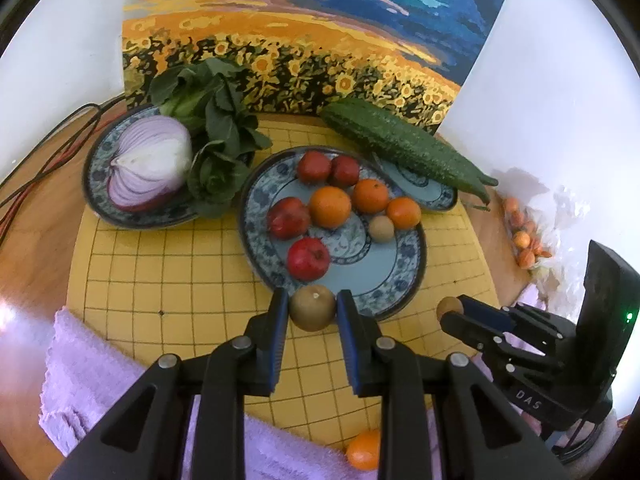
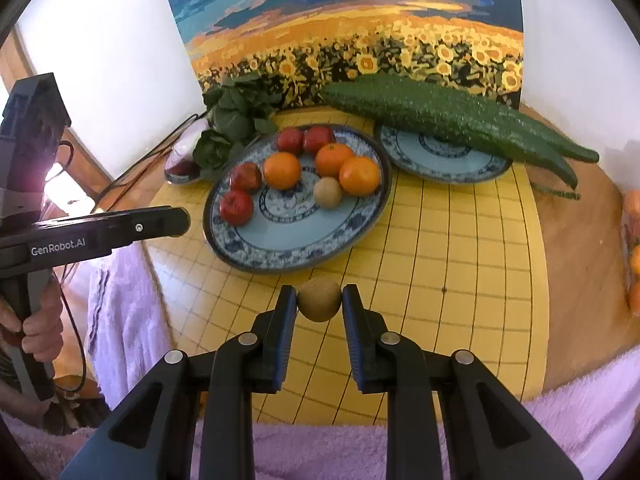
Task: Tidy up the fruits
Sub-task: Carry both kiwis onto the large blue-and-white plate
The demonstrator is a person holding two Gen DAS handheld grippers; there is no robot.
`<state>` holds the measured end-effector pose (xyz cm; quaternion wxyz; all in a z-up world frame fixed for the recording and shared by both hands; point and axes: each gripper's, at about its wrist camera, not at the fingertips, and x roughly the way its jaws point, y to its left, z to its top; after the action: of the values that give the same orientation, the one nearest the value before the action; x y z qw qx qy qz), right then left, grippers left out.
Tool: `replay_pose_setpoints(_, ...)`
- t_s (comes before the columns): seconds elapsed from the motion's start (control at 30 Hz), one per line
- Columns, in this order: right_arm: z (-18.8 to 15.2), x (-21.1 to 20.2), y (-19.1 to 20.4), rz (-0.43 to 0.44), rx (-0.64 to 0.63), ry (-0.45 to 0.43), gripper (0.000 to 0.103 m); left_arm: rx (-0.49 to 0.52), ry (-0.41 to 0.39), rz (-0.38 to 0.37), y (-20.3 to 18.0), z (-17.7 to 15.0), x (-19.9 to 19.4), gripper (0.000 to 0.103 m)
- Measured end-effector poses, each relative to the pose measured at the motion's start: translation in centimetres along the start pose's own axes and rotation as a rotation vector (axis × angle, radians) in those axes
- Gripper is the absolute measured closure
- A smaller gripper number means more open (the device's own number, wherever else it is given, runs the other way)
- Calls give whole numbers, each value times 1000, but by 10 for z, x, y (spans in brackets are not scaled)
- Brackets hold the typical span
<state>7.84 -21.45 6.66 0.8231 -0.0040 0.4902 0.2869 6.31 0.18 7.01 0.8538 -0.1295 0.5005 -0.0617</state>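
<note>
Left wrist view, I'm pinching a round tan-brown fruit (image 1: 312,307) in my left gripper (image 1: 312,309) over the fruit plate's (image 1: 256,216) near rim, my right gripper (image 2: 319,300) squeezing a matching dull fruit (image 2: 319,299) above the yellow grid board (image 2: 460,272), right of the plate.

A: What stands at the back?

B: A large canvas painting of a sunflower field under a blue and orange sky (image 1: 304,28), propped between plain white walls (image 1: 60,40).

A: And underneath?

B: A brown wooden table (image 1: 36,248) carries a yellow board ruled with a dark grid (image 1: 180,280). A fluffy lilac towel (image 1: 92,376) lies along the near edge.

A: Anything else?

B: Red and black cables (image 1: 44,160) trail over the table's left corner. The light is bright, glaring off the walls.
</note>
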Motion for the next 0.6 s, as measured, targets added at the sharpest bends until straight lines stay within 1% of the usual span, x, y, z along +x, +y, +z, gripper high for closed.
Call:
replay_pose_setpoints(0.37,25,4,4,-6,-25,-34,78,14,12,-11,-4,14,14,77)
replay_pose_setpoints(0.6,35,16,7,0,-29,-35,78,28,46,-15,-7,14,31,77)
